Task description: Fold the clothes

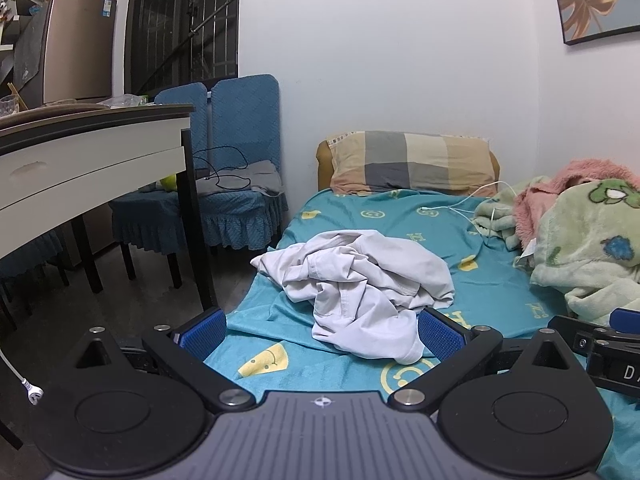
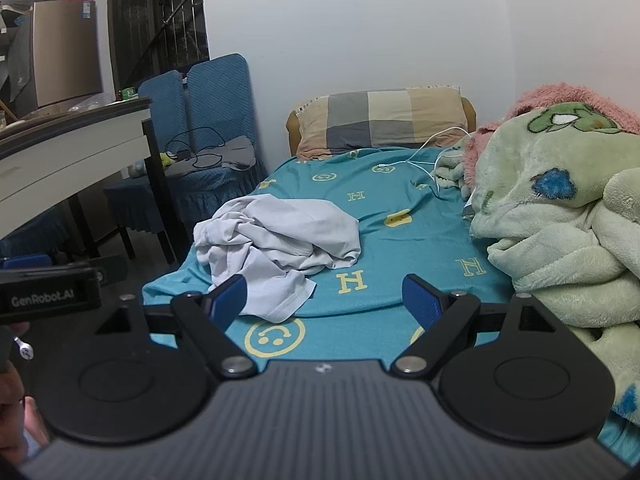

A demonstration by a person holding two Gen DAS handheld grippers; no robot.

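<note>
A crumpled white garment [image 1: 356, 276] lies in a heap on the teal bed sheet [image 1: 400, 216], near the bed's left edge. My left gripper [image 1: 322, 332] is open just in front of it, its blue pads [image 1: 202, 332] spread wide, the garment's near hem lying between them. In the right wrist view the same garment [image 2: 280, 236] sits ahead and left. My right gripper [image 2: 324, 300] is open over bare sheet [image 2: 400, 184], its left pad [image 2: 226, 300] close to the garment's hem. Nothing is held.
A heap of green and pink blankets [image 2: 560, 216] fills the bed's right side. A checked pillow [image 1: 412, 160] and a white cable [image 1: 476, 200] lie at the head. Left of the bed stand a table [image 1: 92, 148] and blue-covered chairs [image 1: 236, 152].
</note>
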